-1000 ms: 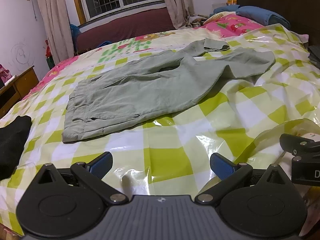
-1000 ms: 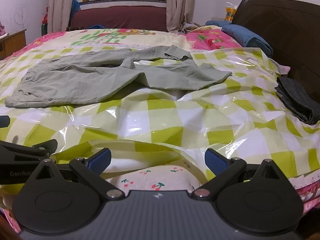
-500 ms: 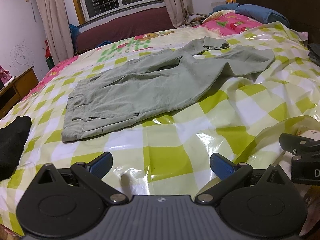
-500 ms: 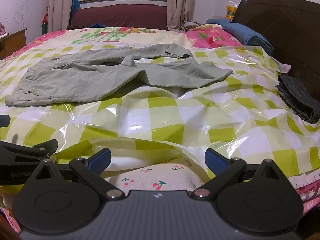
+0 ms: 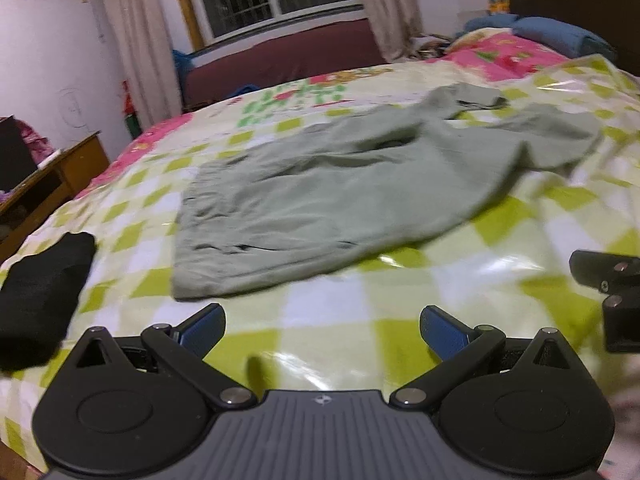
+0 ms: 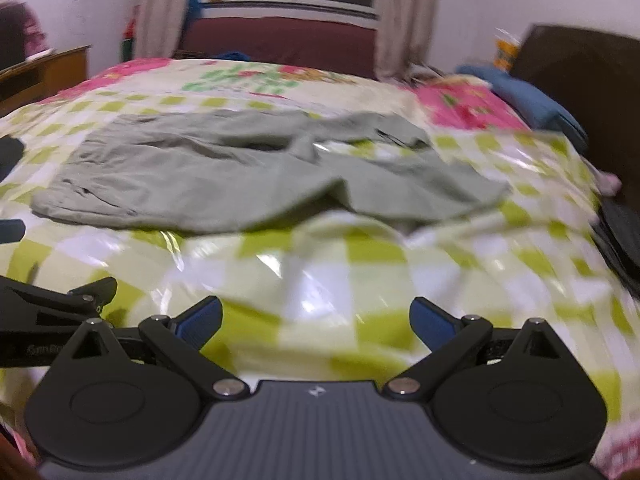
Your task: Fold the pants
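Note:
Grey-green pants (image 5: 340, 192) lie spread and rumpled on the bed, waistband at the left, legs running right, one leg end folded back at the far right. They also show in the right wrist view (image 6: 240, 176). My left gripper (image 5: 322, 330) is open and empty above the checked cover, short of the waistband's near edge. My right gripper (image 6: 316, 320) is open and empty, short of the near leg. Each gripper shows at the edge of the other's view.
The bed has a green-and-white checked plastic cover (image 5: 328, 312). A black folded garment (image 5: 40, 292) lies at the left. A dark folded garment (image 6: 624, 240) lies at the right. A wooden desk (image 5: 48, 184) stands left; a dark headboard (image 6: 580, 76) stands right.
Both grippers have moved forward over the bed toward the pants, which now look nearer. Both views are motion-blurred. The jaws stay open.

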A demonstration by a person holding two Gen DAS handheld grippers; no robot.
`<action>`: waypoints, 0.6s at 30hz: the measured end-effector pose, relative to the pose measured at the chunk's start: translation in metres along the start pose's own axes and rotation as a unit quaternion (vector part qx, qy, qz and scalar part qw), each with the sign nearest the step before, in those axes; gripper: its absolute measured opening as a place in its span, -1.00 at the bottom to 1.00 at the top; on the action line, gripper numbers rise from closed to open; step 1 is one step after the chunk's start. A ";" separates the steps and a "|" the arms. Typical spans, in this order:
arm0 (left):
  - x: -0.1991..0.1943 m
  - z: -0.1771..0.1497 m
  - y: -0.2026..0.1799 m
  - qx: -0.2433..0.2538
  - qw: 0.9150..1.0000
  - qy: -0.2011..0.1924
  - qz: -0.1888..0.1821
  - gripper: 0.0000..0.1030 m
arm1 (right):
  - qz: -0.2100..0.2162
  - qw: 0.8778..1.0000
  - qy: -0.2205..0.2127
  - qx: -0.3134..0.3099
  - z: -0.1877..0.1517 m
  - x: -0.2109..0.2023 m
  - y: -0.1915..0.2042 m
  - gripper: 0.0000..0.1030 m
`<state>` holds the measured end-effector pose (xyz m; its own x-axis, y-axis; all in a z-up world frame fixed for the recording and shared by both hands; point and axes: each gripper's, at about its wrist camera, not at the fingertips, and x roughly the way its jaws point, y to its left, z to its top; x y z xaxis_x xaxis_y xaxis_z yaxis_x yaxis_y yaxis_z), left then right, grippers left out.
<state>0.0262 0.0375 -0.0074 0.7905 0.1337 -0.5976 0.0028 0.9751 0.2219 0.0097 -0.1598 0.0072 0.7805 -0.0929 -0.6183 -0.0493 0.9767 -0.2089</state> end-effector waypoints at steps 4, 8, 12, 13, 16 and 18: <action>0.022 0.003 0.023 0.030 0.999 -0.016 0.041 1.00 | 0.031 0.999 -0.015 -0.037 0.023 0.023 0.020 0.92; 0.046 0.005 0.045 0.043 0.998 -0.014 0.047 1.00 | 0.074 0.992 -0.032 -0.098 0.038 0.044 0.046 0.91; 0.064 0.008 0.057 0.063 0.998 -0.013 0.028 1.00 | 0.123 0.977 -0.035 -0.169 0.047 0.069 0.073 0.87; 0.069 0.009 0.061 0.068 0.997 -0.012 0.017 1.00 | 0.130 0.974 -0.035 -0.183 0.049 0.074 0.079 0.77; 0.078 0.011 0.070 0.079 0.997 -0.007 -0.020 1.00 | 0.143 0.963 -0.025 -0.225 0.052 0.090 0.091 0.57; 0.078 0.010 0.073 0.088 0.996 -0.007 -0.027 1.00 | 0.157 0.957 -0.009 -0.242 0.053 0.101 0.095 0.35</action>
<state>0.0943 0.1175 -0.0300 0.7949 0.0784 -0.6016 0.1511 0.9348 0.3215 0.1168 -0.0657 -0.0346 0.6906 0.1991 -0.6953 -0.5628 0.7517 -0.3438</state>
